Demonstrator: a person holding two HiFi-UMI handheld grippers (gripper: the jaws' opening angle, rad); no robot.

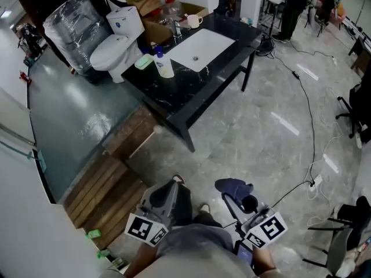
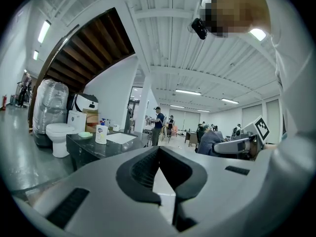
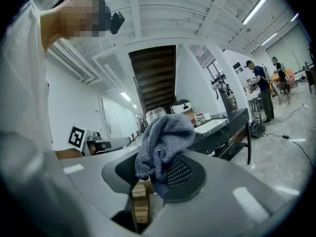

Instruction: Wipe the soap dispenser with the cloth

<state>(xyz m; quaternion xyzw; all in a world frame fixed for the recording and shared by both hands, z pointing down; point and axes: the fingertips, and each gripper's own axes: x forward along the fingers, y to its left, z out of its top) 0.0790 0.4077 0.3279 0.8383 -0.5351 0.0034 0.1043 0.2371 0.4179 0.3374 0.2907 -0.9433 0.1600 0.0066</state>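
Observation:
The soap dispenser, a white bottle with a blue pump, stands on the black counter left of the white sink; it appears small and far off as the soap dispenser in the left gripper view. My right gripper is shut on a blue-grey knitted cloth, which bunches above its jaws and shows as the cloth in the head view. My left gripper is shut with nothing in it. Both grippers are held close to the person's body, well short of the counter.
A white toilet and a plastic-wrapped bundle stand left of the counter. A green soap dish, a mug and cardboard boxes sit around the sink. Wooden boards lie at the left; cables cross the floor at the right.

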